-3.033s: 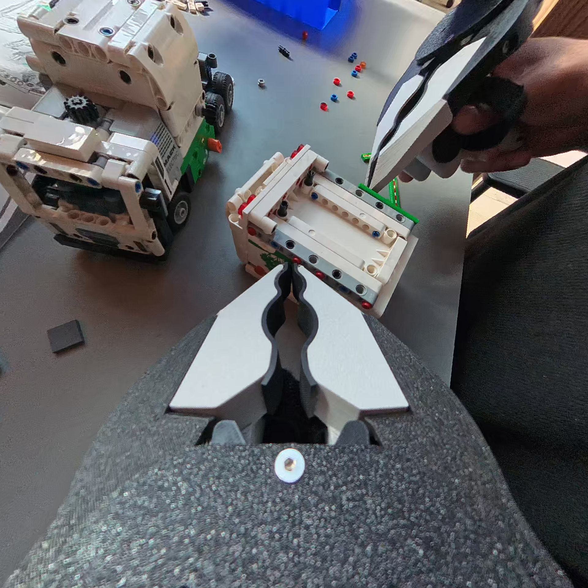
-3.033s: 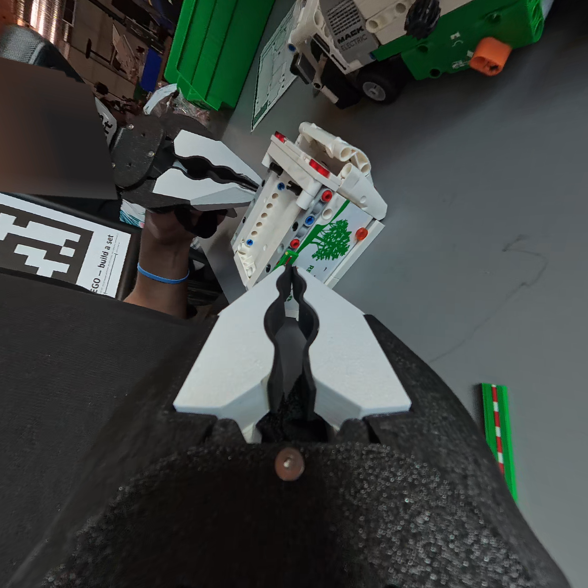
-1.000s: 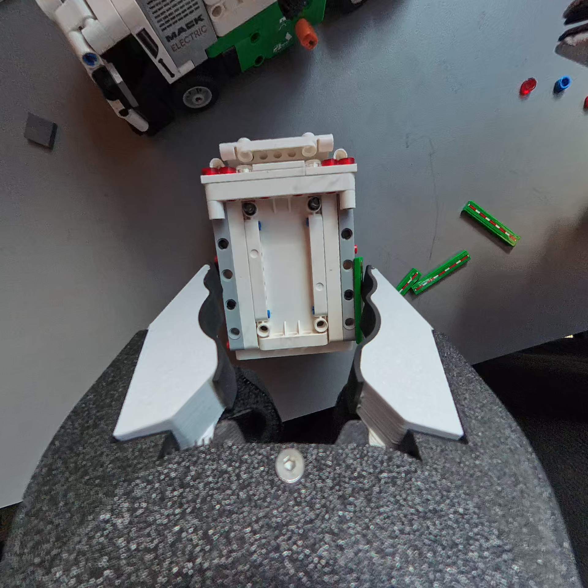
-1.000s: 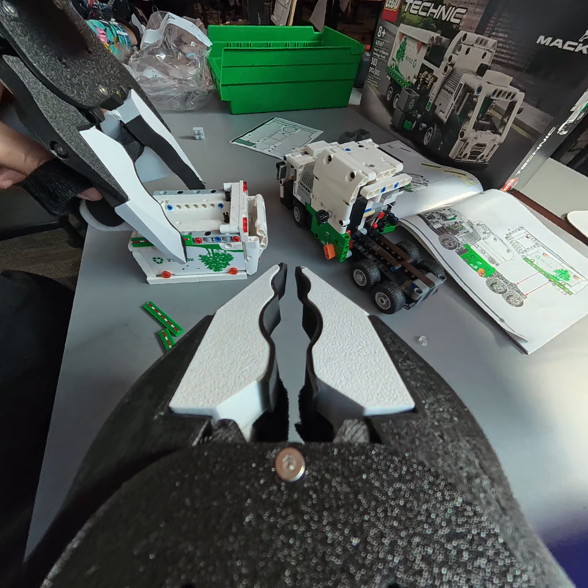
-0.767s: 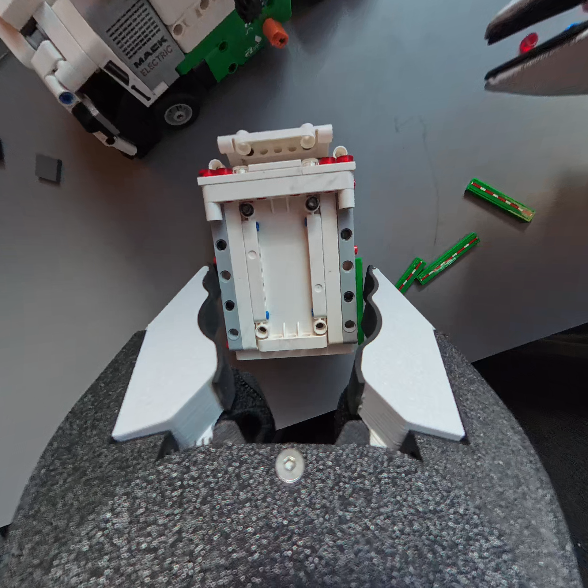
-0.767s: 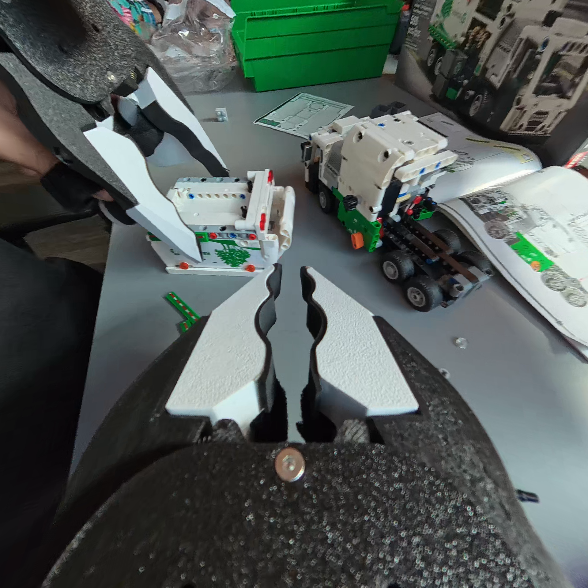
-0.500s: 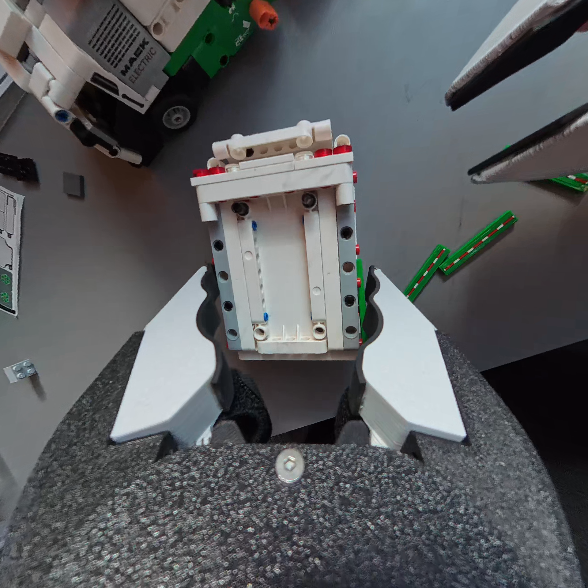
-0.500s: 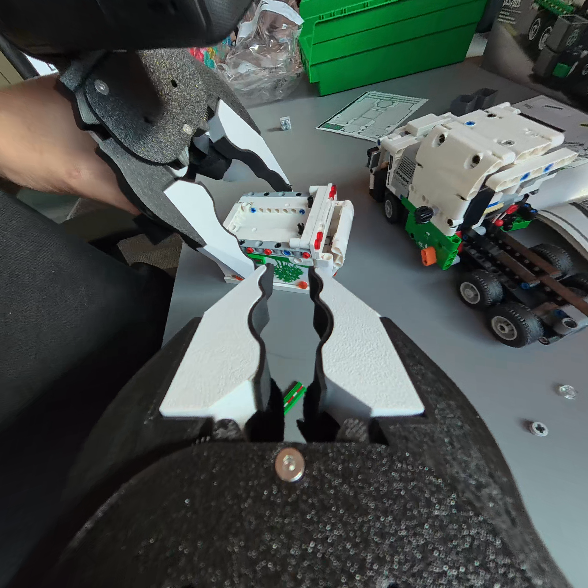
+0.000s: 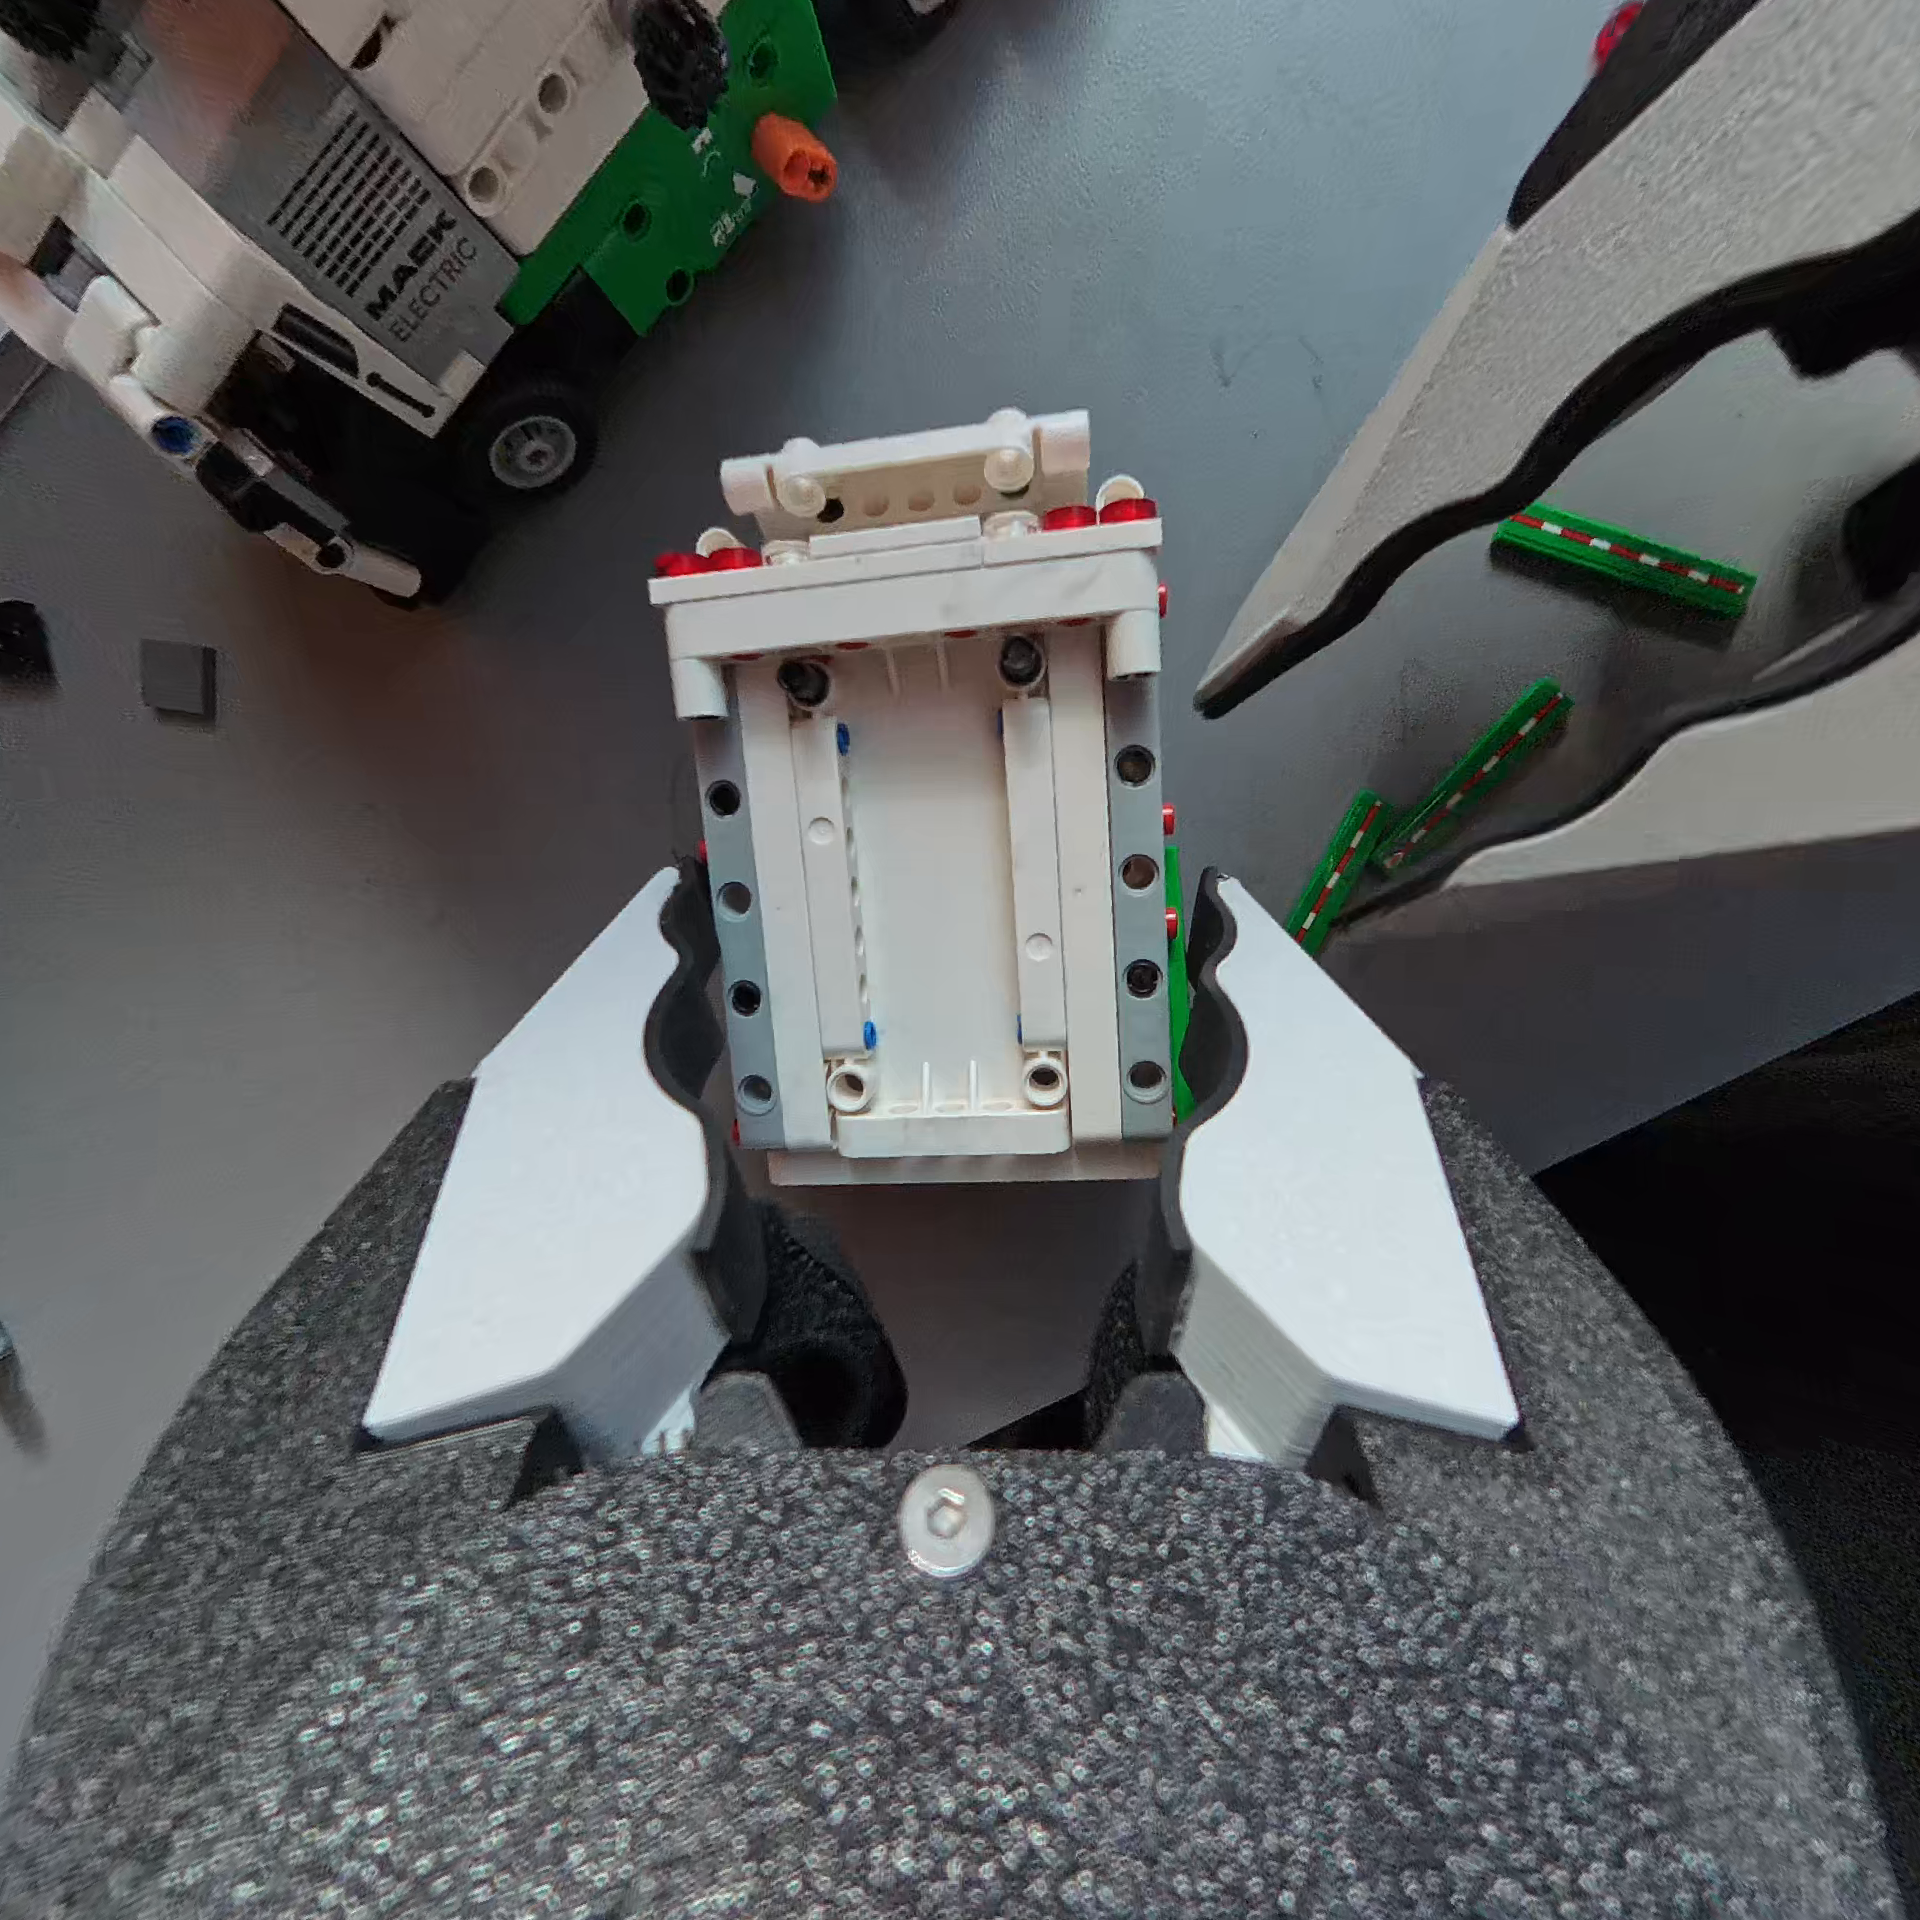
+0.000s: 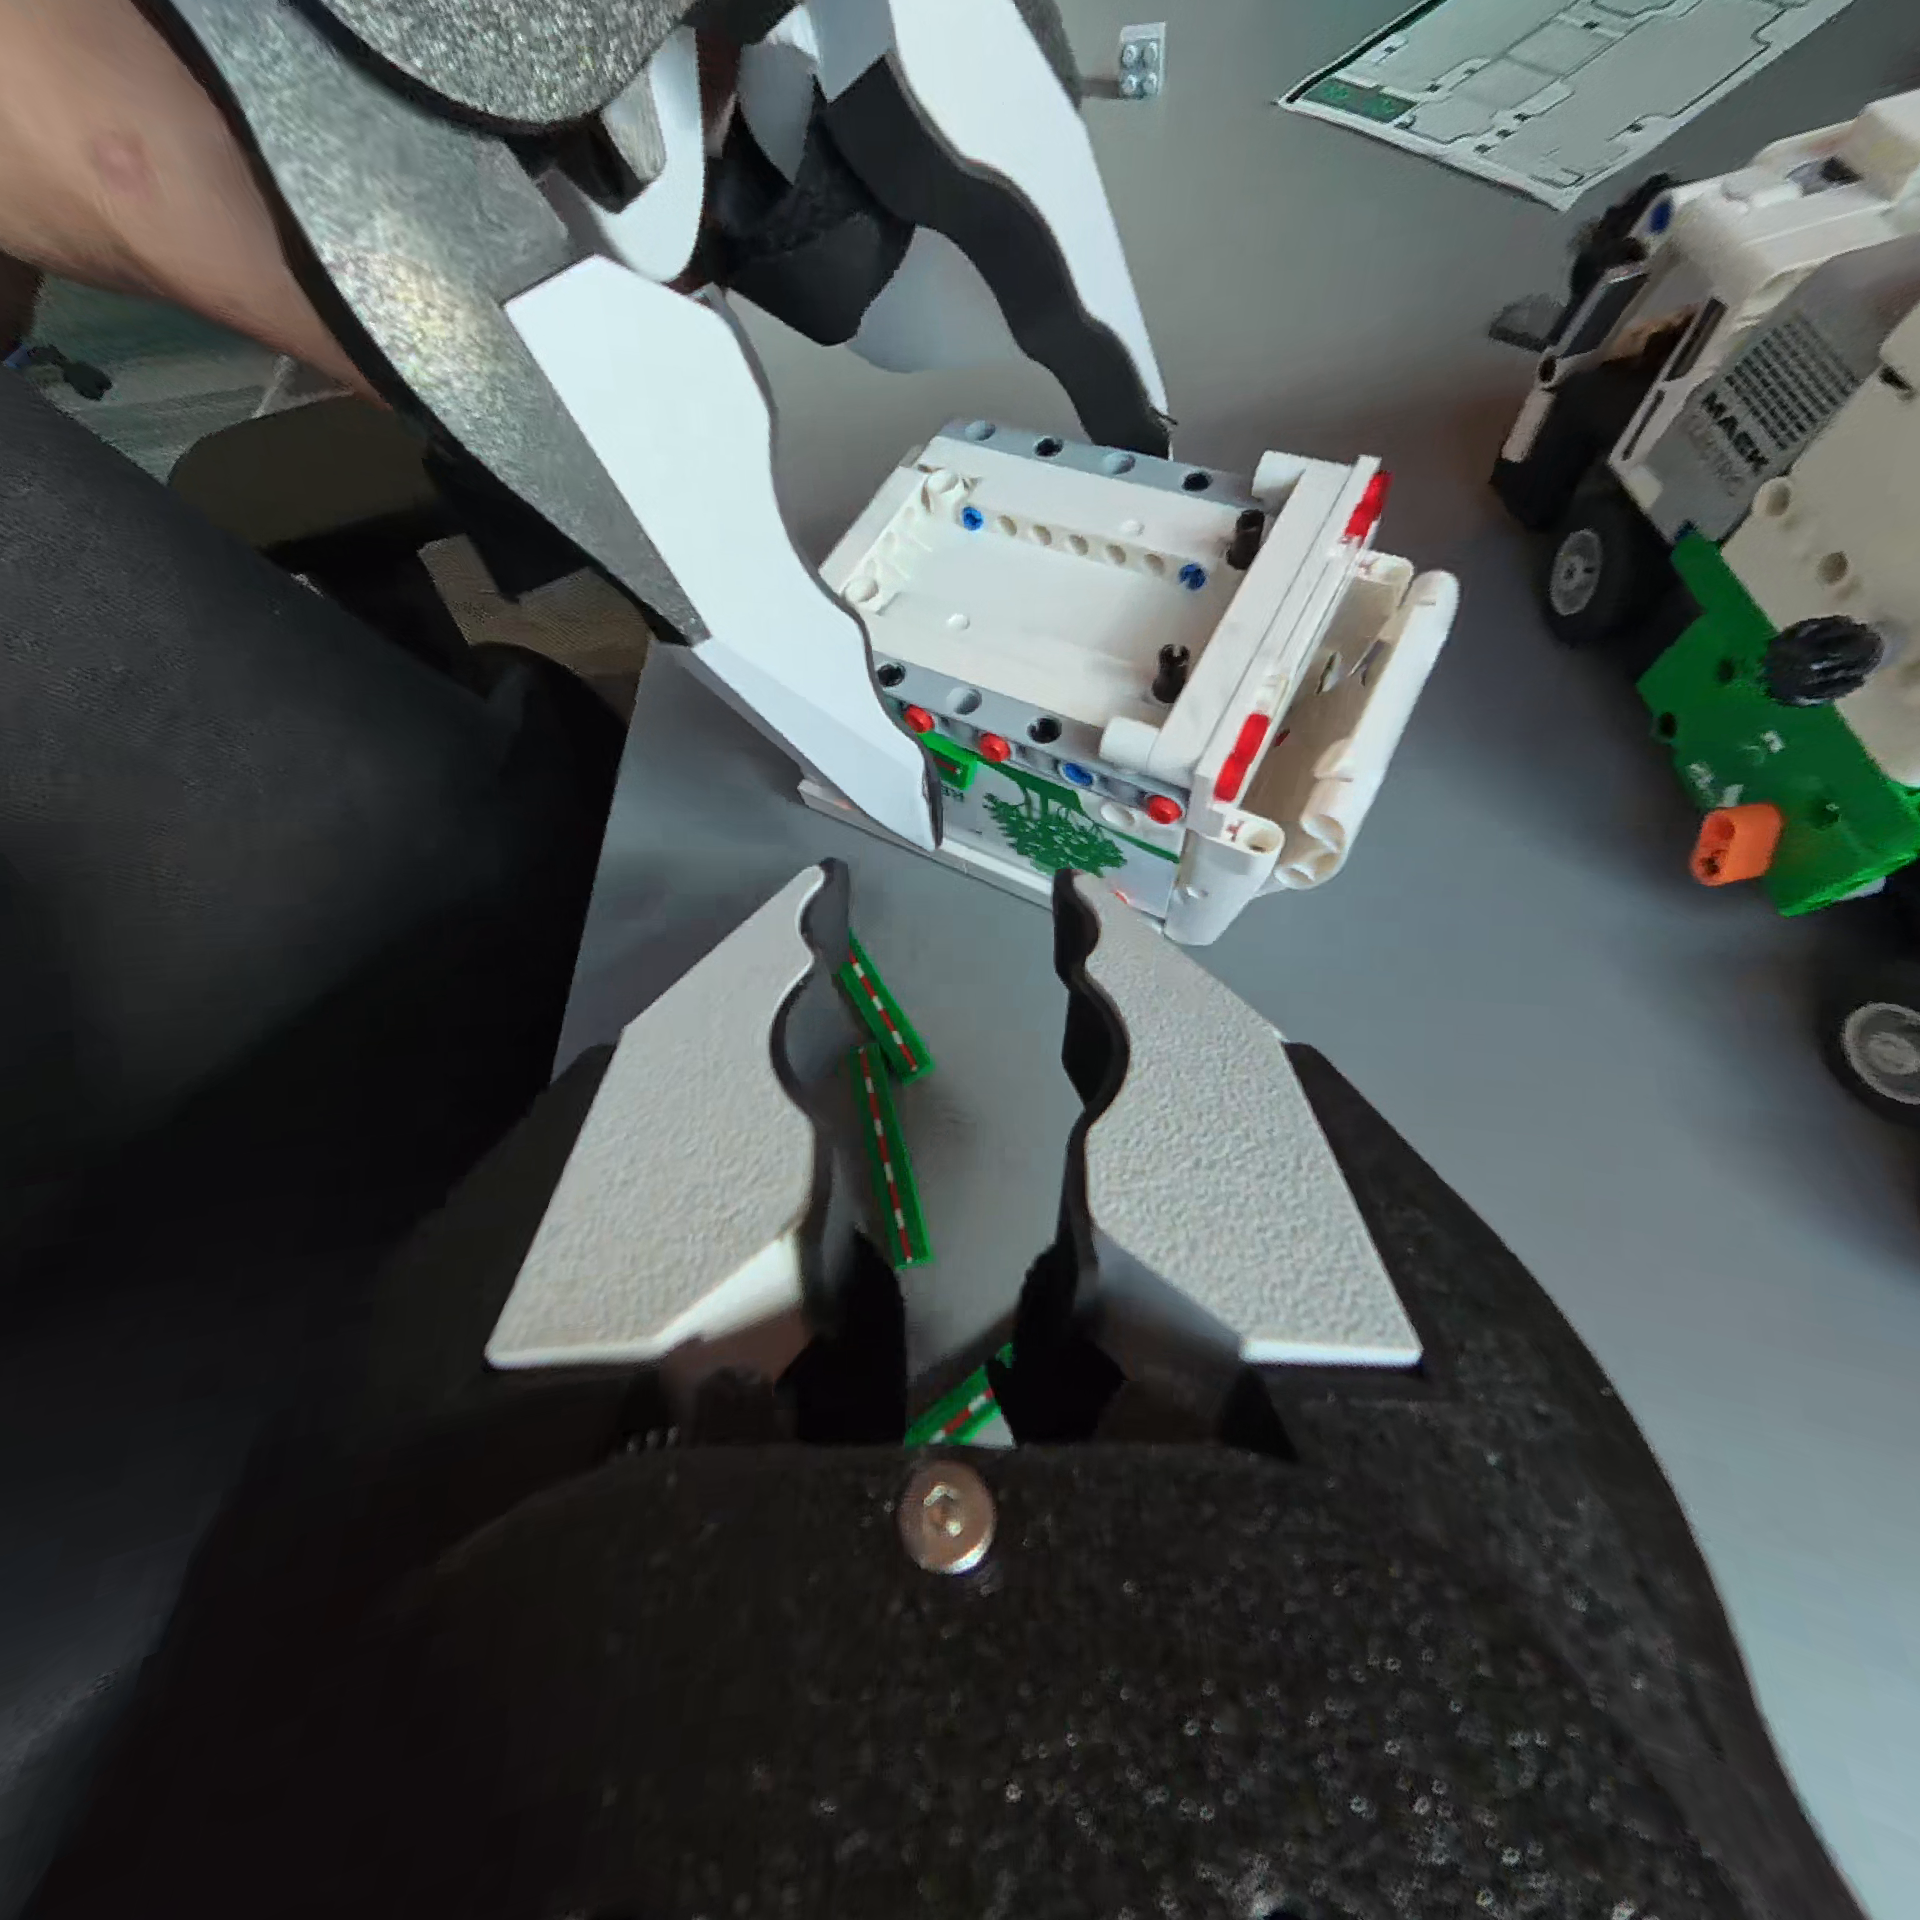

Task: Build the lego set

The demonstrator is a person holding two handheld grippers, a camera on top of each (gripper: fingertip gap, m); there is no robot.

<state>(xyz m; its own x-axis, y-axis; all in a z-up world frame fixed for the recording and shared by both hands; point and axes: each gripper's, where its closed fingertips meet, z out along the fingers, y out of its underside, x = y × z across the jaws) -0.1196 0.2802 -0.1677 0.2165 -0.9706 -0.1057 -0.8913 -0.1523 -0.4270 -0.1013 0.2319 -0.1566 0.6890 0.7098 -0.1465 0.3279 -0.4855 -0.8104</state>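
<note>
The white lego body (image 9: 925, 831) has grey side beams, red and blue pins. Green strips (image 9: 1470, 774) carry red-white dashes. The surface (image 9: 312, 935) is grey.

Dark lettering in two lines runs along the grey grille panel (image 9: 384, 260) on the side of the truck (image 9: 260, 208), at the far left. Small white print and symbols mark its green panel (image 9: 717, 223). The white box body (image 10: 1091, 603) carries a green tree sticker (image 10: 1049, 831) on its side; any lettering there is too small to read. The printed sheet (image 10: 1558, 94) far off is also illegible.
</note>
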